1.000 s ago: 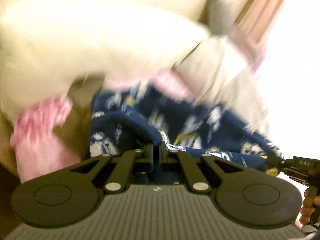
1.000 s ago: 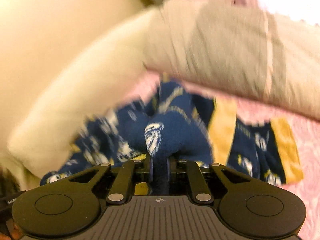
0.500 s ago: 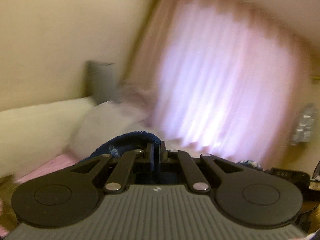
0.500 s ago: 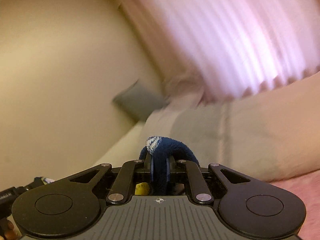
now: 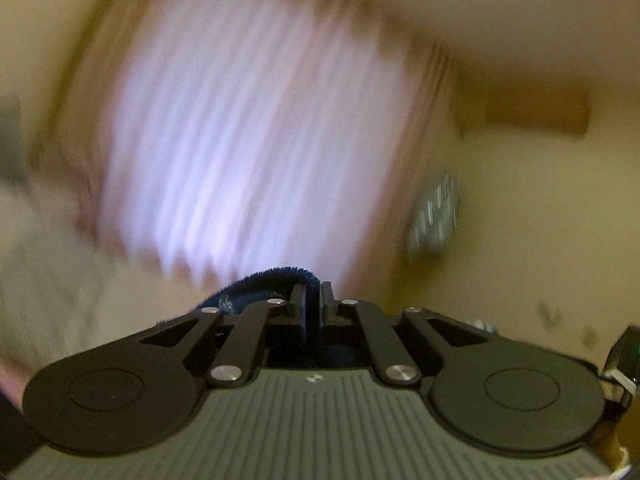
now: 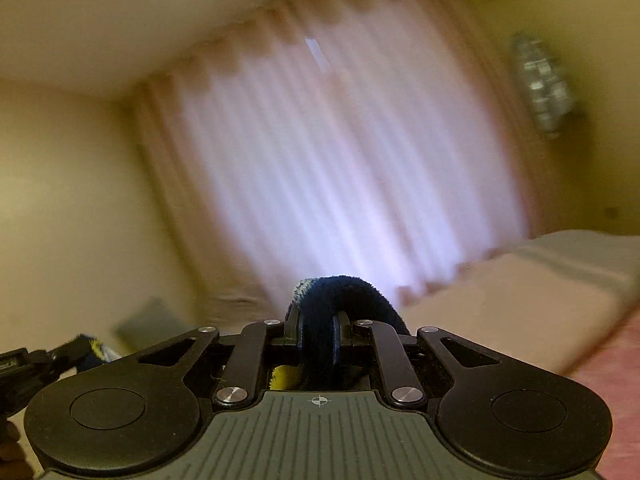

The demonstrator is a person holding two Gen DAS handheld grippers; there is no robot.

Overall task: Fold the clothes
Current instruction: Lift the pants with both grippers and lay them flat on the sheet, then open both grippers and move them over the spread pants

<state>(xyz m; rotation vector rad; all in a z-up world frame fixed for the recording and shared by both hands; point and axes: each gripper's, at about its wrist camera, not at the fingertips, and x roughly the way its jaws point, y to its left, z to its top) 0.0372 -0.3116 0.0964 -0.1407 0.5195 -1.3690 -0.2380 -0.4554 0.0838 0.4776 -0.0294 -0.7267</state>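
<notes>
A dark blue fleece garment with white and yellow print is held up in both grippers. In the left wrist view a thin fold of the garment (image 5: 264, 280) arches out to the left of my left gripper (image 5: 312, 300), whose jaws are opening slightly with the fold still pinched between them. In the right wrist view a thick fold of the garment (image 6: 348, 288) fills the gap of my right gripper (image 6: 318, 328); these jaws are opening too, and the pads still touch the cloth. The rest of the garment hangs hidden below both cameras.
A pale pink curtain (image 6: 340, 160) over a bright window fills the background, with cream walls around it. A beige pillow (image 6: 520, 300) and the pink bed sheet (image 6: 616, 380) lie low on the right. The other gripper's body (image 6: 24, 364) shows at the left edge.
Both grippers swung up from the bed with the garment and now face the curtain. The spread garment has dropped out of view. The right jaws stand a little wider.
</notes>
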